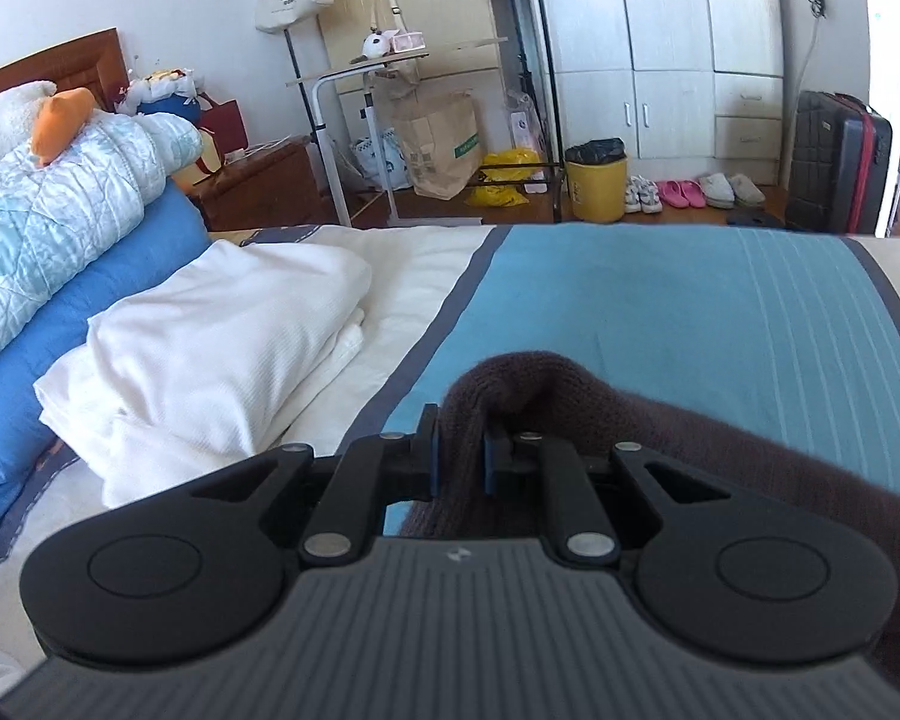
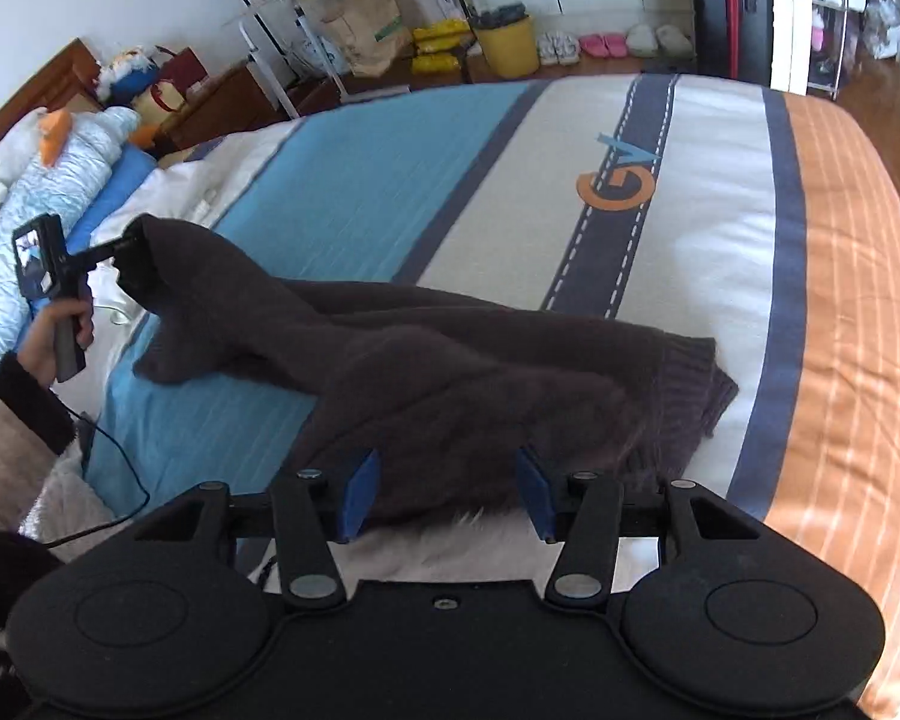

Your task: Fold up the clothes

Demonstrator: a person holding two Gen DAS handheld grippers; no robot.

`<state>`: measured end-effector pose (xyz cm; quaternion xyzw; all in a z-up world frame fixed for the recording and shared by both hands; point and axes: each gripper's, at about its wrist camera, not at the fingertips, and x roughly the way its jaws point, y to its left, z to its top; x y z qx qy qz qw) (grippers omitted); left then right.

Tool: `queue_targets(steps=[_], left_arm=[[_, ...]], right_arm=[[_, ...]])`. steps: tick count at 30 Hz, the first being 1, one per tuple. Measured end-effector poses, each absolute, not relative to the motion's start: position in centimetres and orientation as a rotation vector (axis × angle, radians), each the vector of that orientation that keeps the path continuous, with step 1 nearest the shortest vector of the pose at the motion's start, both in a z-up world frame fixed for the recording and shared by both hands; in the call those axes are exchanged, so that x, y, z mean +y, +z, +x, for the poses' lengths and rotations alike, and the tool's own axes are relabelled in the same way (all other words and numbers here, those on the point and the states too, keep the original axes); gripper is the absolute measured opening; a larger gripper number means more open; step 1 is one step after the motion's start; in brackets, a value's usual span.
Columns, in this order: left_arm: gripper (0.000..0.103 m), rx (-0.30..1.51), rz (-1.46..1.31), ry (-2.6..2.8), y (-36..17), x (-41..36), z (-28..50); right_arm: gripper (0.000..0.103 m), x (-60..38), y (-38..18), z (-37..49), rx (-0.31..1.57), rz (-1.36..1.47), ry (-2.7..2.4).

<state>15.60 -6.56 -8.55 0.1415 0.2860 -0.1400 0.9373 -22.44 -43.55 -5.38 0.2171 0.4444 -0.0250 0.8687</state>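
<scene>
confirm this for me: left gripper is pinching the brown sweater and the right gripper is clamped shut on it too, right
Not quite. The left gripper is pinching the brown sweater, but the right gripper is open: the right wrist view shows its blue pads standing apart, with the sweater's edge between them unpressed.

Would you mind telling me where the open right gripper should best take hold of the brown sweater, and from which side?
Probably the ribbed hem of the brown sweater, approached from the near bed edge. That band lies flat and thick at the corner, while the left gripper already pinches the raised far end. The right gripper is open, with the fabric edge between its pads.
</scene>
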Motion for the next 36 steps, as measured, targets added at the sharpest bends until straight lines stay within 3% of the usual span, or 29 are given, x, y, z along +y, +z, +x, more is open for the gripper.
queue_targets(steps=[4, 10, 12, 19, 22, 23, 24, 25, 27, 32, 36], left_arm=[[0.012, 0.550, 0.401, -0.281, -9.3, -6.3, 13.1], [0.012, 0.535, 0.351, -0.292, -9.2, -5.5, 11.4], [0.012, 0.543, 0.320, -0.298, -8.8, -4.9, 11.4], [0.012, 0.495, 0.318, -0.275, -6.8, -6.5, 15.6], [0.015, 0.547, 0.240, -0.206, -7.3, -9.1, 22.1], [0.021, 0.587, 0.241, -0.201, -8.1, -10.1, 24.3], [0.039, 0.648, 0.239, -0.206, -9.2, -10.8, 26.1], [0.045, 0.706, 0.231, -0.187, -10.4, -11.3, 27.1], [0.040, 0.780, 0.211, -0.148, -12.6, -11.8, 27.2], [0.043, 0.745, 0.148, -0.290, -14.7, -11.6, 19.9], [0.043, 0.701, 0.067, -0.383, -14.5, -12.3, 13.8]], right_arm=[[0.060, -41.7, -6.2, -22.8, 0.941, 0.463, 0.030], [0.059, -40.4, -9.1, -18.5, 0.979, 0.373, -0.055], [0.020, -40.5, -9.2, -16.8, 0.966, 0.295, -0.019], [0.012, -49.8, -3.4, -12.7, 0.641, 0.390, -0.039], [0.012, -56.6, -2.5, -8.4, 0.499, 0.531, -0.229], [0.017, -58.5, -2.9, -6.9, 0.457, 0.578, -0.267], [0.022, -60.2, -3.6, -5.5, 0.429, 0.628, -0.313], [0.031, -61.1, -4.8, -4.7, 0.434, 0.670, -0.382], [0.035, -61.5, -7.4, -3.8, 0.477, 0.715, -0.550], [0.041, -59.8, -14.8, -5.1, 0.549, 0.898, -0.487], [0.043, -59.8, -13.9, -4.8, 0.625, 0.836, -0.432]])
